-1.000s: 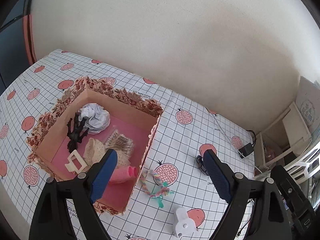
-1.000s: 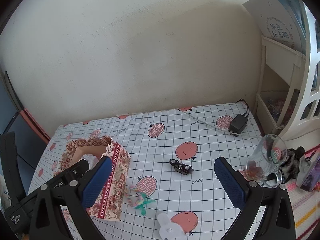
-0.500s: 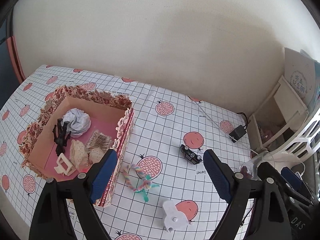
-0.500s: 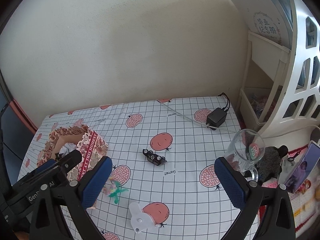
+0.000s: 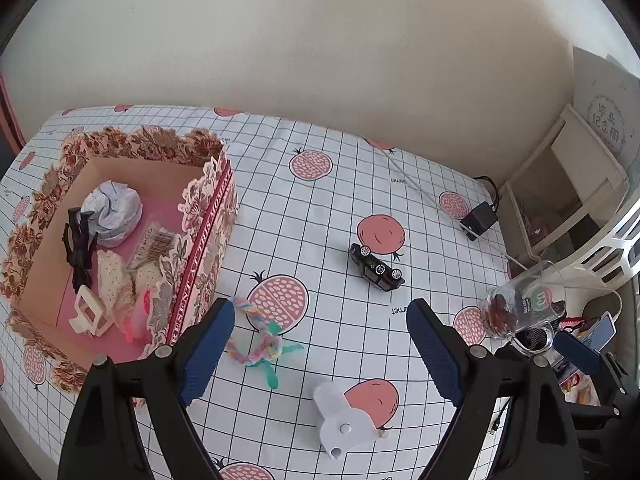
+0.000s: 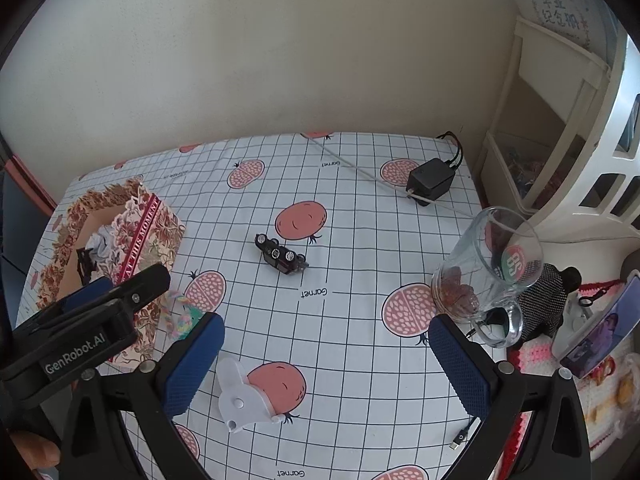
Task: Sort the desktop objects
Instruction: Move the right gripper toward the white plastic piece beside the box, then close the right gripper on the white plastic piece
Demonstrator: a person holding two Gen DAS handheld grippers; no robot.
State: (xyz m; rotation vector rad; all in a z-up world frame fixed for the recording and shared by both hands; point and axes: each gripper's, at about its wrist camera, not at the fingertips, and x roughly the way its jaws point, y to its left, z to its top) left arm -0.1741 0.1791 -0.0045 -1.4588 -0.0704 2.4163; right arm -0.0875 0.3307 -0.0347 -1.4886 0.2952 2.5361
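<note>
On a grid-print tablecloth point(image 5: 320, 208) dotted with pomegranates, the left gripper point(image 5: 320, 344) and the right gripper point(image 6: 326, 360) both hang above the desk with jaws spread wide and nothing between their blue pads.

Four loose things lie on the cloth. A black toy car point(image 5: 376, 267) rests overturned, wheels up, near the middle. A pastel braided rope point(image 5: 256, 340) lies just beside the near corner of the floral box point(image 5: 204, 248). A white plastic piece point(image 5: 340, 420) sits closest to the cameras, partly over a pink fruit print. A black charger point(image 6: 431, 179) with its cable rests near the far right corner by the wall.

The box stands open at the left of the desk. Inside it are a crumpled grey-white wad point(image 5: 114, 212), a black hair clip point(image 5: 80, 248), a white claw clip point(image 5: 90, 312), a packet of cotton swabs point(image 5: 156, 240), a pale dotted item and something pink.

At the right edge a glass mug point(image 6: 488, 272) stands with dark reddish bits at its bottom. Beyond it are a white shelf point(image 6: 560, 128) and a phone point(image 6: 600, 328).
</note>
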